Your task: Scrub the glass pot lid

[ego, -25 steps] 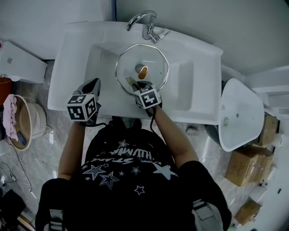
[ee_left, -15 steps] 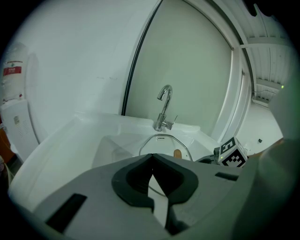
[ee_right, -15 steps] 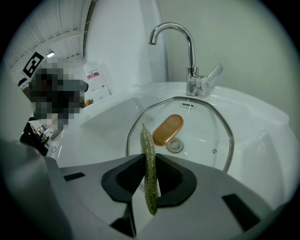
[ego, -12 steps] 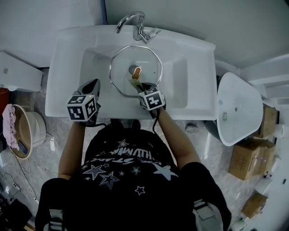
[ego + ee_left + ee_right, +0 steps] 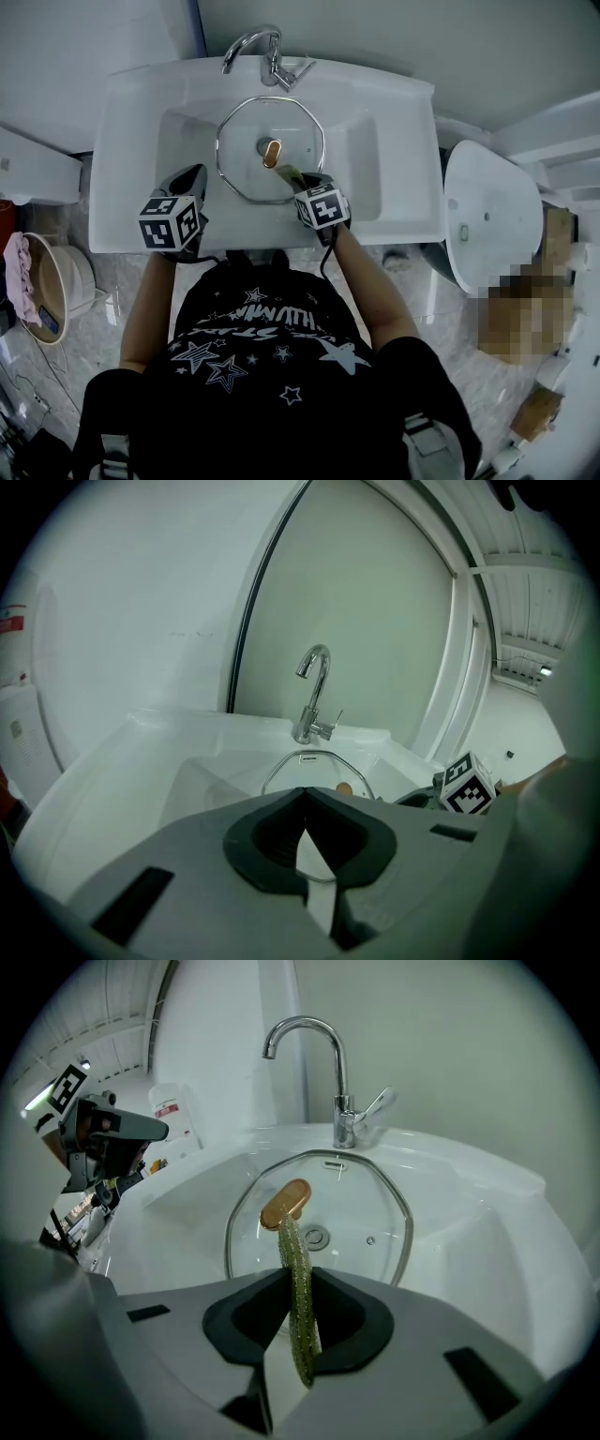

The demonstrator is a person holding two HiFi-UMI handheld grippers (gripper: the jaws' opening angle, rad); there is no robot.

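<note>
- One lid – clear glass with a metal rim – lies flat in the bowl of the sink, below the faucet.
- Its knob, a tan oval, sits at the centre of the glass; through the glass the drain shows in the right gripper view.
- The right hand-held gripper reaches over the sink's near edge, its tips above the near right part of the lid.
- Its jaws are clenched on a pad, thin and green, held on edge between them.
- The pad sticks out past the jaws towards the knob; its far end is close beside the knob, but whether it touches the knob or the glass cannot be told.
- In that view the lid fills the middle of the sink, with the faucet rising behind it.
- The left hand-held gripper is held at the sink's near left rim, well apart from the lid.
- Its jaws meet at the tips with nothing between them – the left hand-held gripper is clenched and empty.
- Past those jaws show the lid, the faucet and the sink.
- The marker cube of the right one shows at that view's right side.
- On the floor to the left stands a pale bucket with a pink cloth over its edge.
</note>
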